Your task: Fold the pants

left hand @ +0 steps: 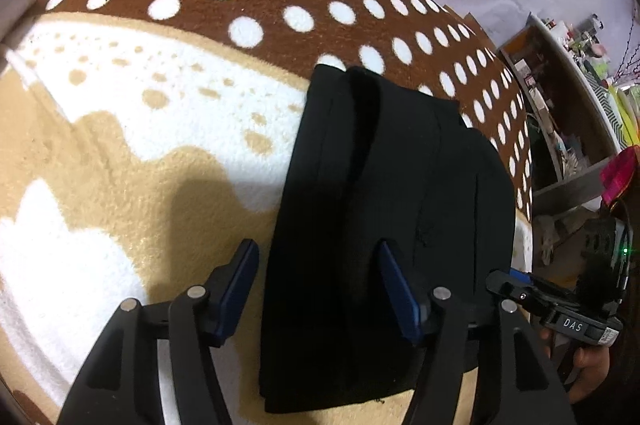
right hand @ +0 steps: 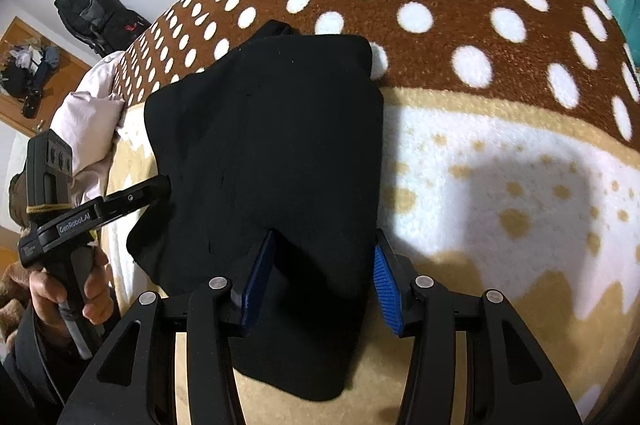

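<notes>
A fleece blanket [left hand: 120,161] with a brown, white-dotted band above tan and white patches fills both views. The black pants [left hand: 384,225] lie folded on it, at centre right of the left wrist view and at centre left in the right wrist view. The left gripper [left hand: 318,289] stands spread wide, released, its pads clear of the cloth. The right gripper [right hand: 324,277] hangs parted over the pants' lower edge, pinching nothing.

Bright overhead light, hard shadows on the blanket [right hand: 520,185], sharp focus, strong fisheye curving, dark corners.
</notes>
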Demonstrator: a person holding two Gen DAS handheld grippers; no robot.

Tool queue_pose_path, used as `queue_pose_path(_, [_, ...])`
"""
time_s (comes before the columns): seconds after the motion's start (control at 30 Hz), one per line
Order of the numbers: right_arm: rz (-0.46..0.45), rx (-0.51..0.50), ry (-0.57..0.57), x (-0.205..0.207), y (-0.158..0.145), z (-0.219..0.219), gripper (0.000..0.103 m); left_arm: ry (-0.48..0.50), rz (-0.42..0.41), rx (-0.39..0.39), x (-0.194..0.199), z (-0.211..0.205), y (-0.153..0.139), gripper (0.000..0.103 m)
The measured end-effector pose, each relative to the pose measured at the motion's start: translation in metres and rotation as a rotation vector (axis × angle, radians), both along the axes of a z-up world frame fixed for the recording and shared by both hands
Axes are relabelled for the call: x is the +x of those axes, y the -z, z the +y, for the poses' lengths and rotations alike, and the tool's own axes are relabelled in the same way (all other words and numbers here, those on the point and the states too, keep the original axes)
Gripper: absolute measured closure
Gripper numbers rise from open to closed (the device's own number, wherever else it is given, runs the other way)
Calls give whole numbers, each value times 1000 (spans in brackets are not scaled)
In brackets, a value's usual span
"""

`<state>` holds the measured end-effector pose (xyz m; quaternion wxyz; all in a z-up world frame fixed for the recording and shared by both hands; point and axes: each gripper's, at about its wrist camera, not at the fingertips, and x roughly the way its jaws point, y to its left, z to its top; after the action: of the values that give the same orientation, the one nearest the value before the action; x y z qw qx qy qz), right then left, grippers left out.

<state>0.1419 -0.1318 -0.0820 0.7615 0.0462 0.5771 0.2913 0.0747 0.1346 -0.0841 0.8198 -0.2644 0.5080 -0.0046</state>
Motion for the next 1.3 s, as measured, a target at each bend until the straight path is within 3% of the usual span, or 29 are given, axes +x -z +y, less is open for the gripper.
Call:
queue_pose_path(0.3, [4,2,39,4,2,9,50,15,-30,28,2,-7,3,35])
queue_pose_path(0.37, [20,23,33,2,0,11,54,14,-30,30,3,-9,2,35])
queue_pose_path(0.4, [10,20,23,0,-2,13,63,16,-30,32,3,-9,3,36])
queue_pose_path(0.5, [-19,-4,9,-5,-7,19,79,40,-38,34,2,-13,-1,55])
queue_pose_path(0.6, [-3,1,20,-2,-3,18,80,53,-55,56,1,-18,-7,65])
queue_pose_path(0.77, [16,-16,17,4,1,21,80,39,-58,56,2,-17,-7,69])
queue_pose_path(0.83, [2,-31,4,2,-2,24,85,42,-61,65,1,-17,-9,72])
queue_pose_path(0.9, [-16,-30,-6,-2,-10,25,89,35,-65,63,0,-17,-12,74])
queue_pose_path(1.3, [-98,9,-63,-17,-60,32,90,44,-180,67,-15,-23,-57,87])
